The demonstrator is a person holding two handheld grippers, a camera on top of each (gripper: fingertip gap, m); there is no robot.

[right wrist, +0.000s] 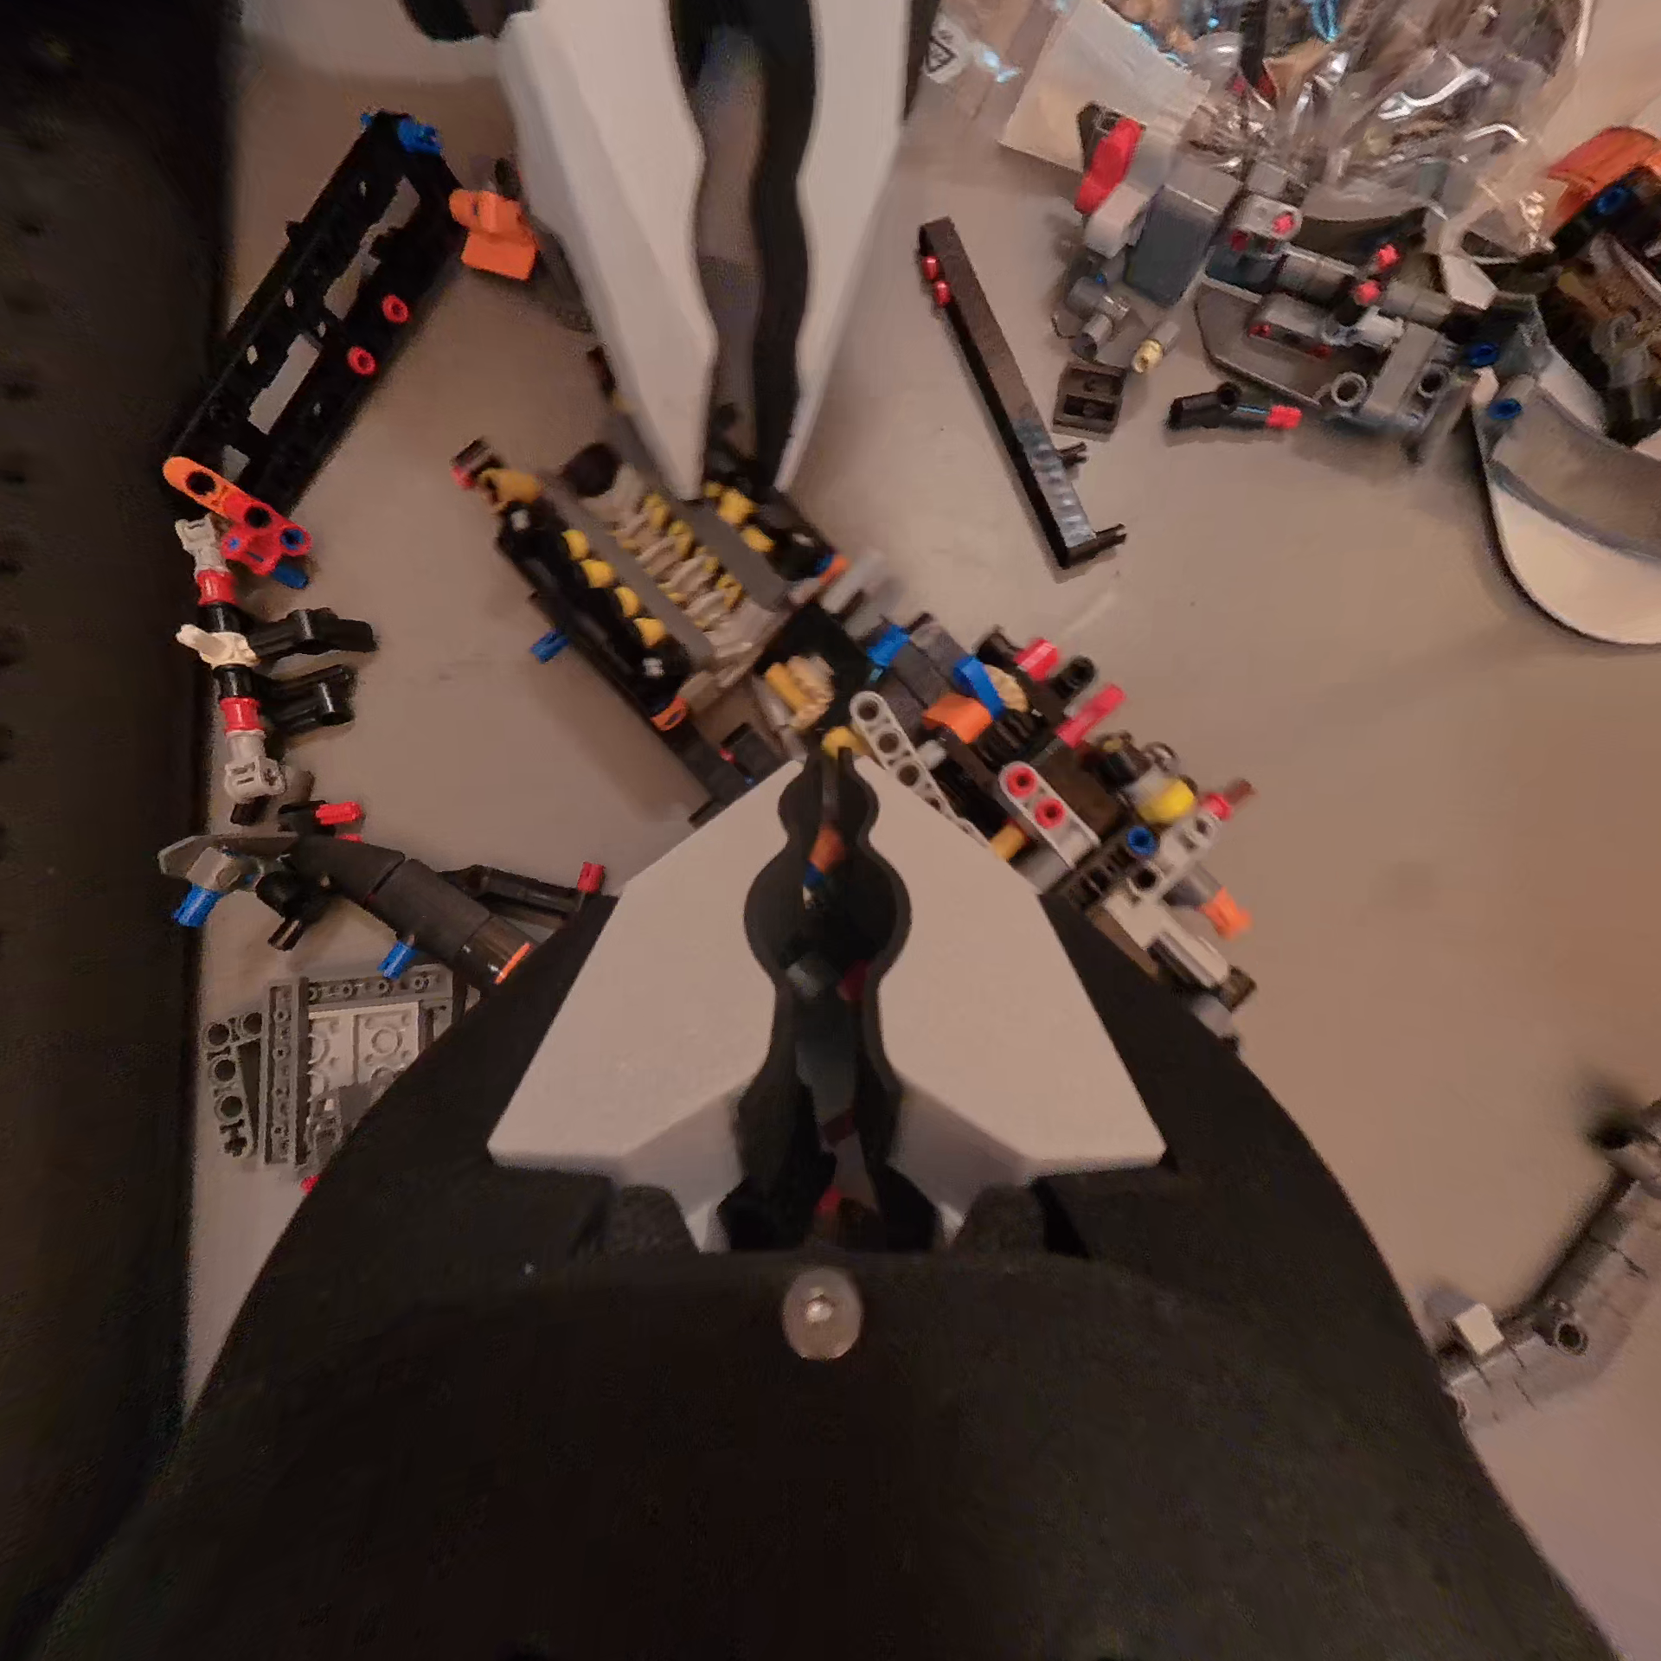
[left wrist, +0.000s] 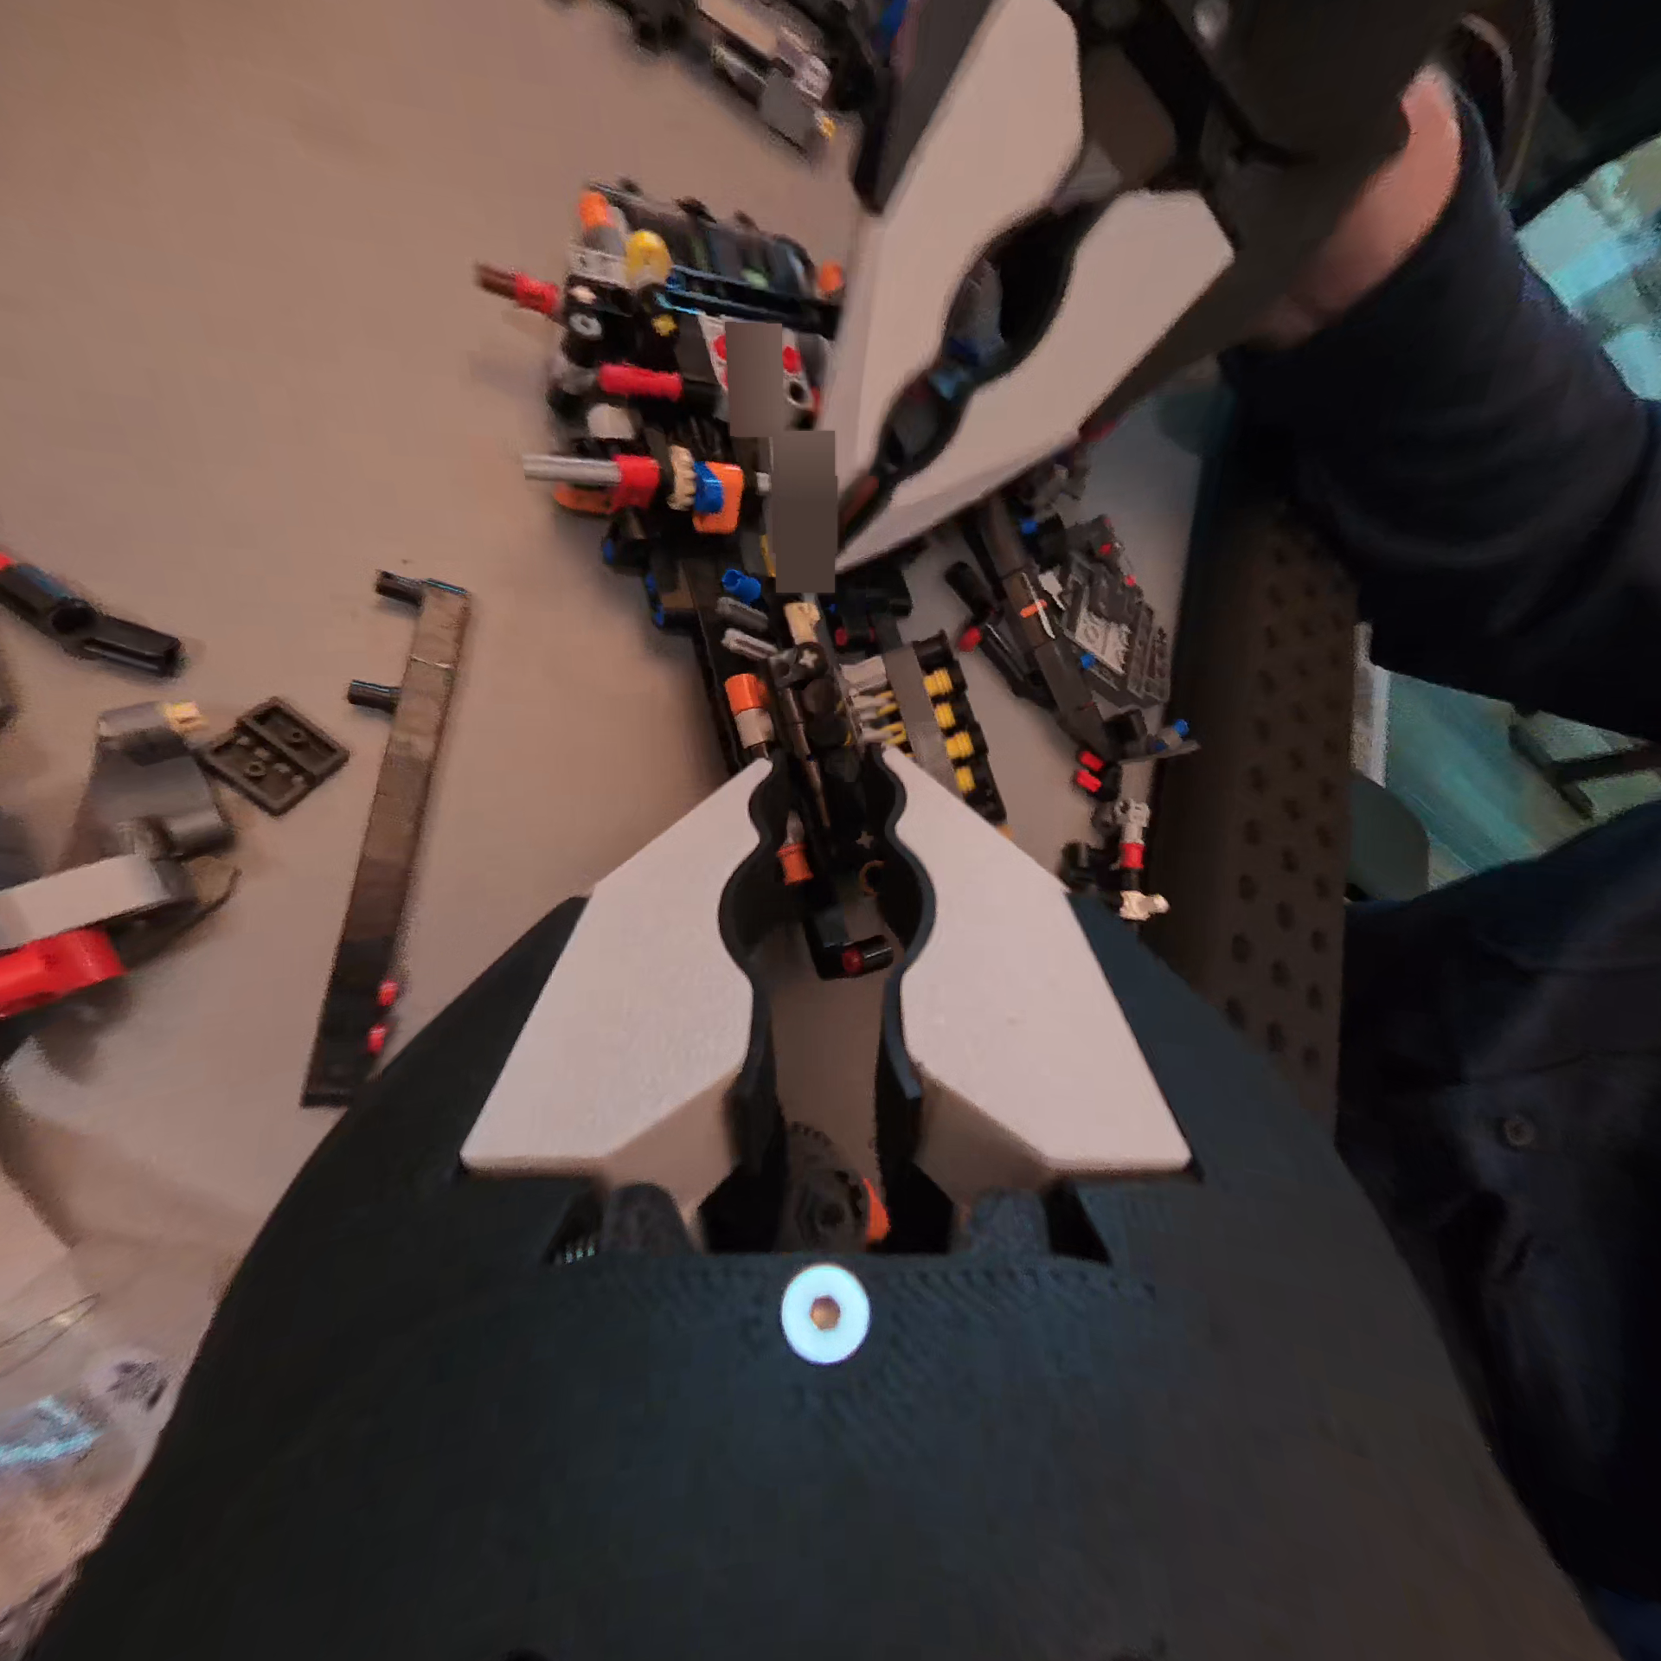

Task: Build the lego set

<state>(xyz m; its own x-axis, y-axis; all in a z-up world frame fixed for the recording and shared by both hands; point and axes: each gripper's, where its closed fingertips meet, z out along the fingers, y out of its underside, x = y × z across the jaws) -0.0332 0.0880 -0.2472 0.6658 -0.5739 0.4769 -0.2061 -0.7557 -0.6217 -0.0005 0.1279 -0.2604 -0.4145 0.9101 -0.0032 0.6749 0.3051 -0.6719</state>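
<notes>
A long lego chassis of black, grey, red, yellow and orange parts lies across the table [left wrist: 683,404] [right wrist: 899,701]. My left gripper [left wrist: 829,764] is shut on one end of the chassis, with black parts showing between its white fingers. It also shows in the right wrist view [right wrist: 737,476], reaching down onto the yellow-studded section. My right gripper [right wrist: 829,768] is nearly closed on a part at the chassis middle. It shows in the left wrist view [left wrist: 908,422] at the chassis side. What the right jaws pinch is hidden.
A long black beam [right wrist: 1016,395] [left wrist: 395,836] lies alone. A black frame [right wrist: 306,315], a chain of small connectors [right wrist: 234,647] and a grey panel [right wrist: 315,1070] lie near the dark perforated edge [left wrist: 1258,809]. A grey assembly [right wrist: 1303,297] and plastic bags [right wrist: 1348,90] sit beyond. My hands' fingertips stand some 6 centimetres from each other.
</notes>
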